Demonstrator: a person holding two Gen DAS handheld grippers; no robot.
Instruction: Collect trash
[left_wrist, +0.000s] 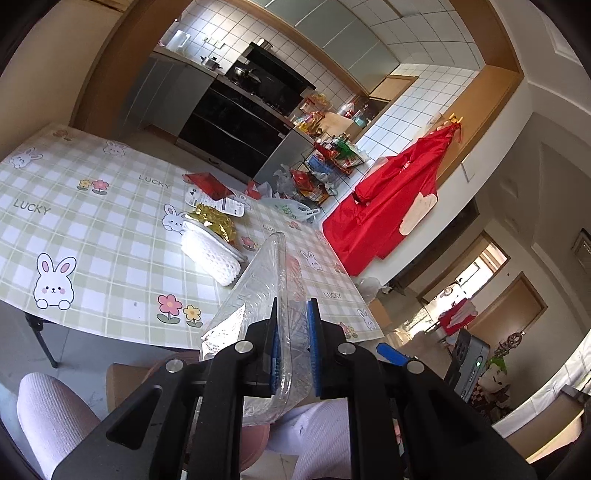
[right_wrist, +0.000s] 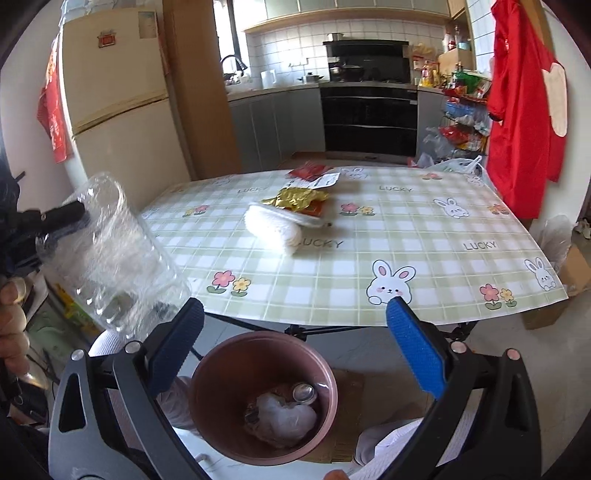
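The left hand-held gripper (left_wrist: 291, 325) clamps a clear plastic box (left_wrist: 258, 295); the right hand-held gripper (right_wrist: 295, 317) gapes empty above the part-filled bin (right_wrist: 264, 395); wrappers (right_wrist: 299, 199) remain on the counter (right_wrist: 406, 236).

Clear plastic container (right_wrist: 110, 254) tilted above pink bin (right_wrist: 221, 354) holding crumpled trash (right_wrist: 284, 415).

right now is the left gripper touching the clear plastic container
Touching. The left wrist view shows the left gripper with both blue pads pressed against the clear plastic container, held clear of the table.

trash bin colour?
Dusty pink, inside and out. The trash bin shows best in the right wrist view, below the table edge.
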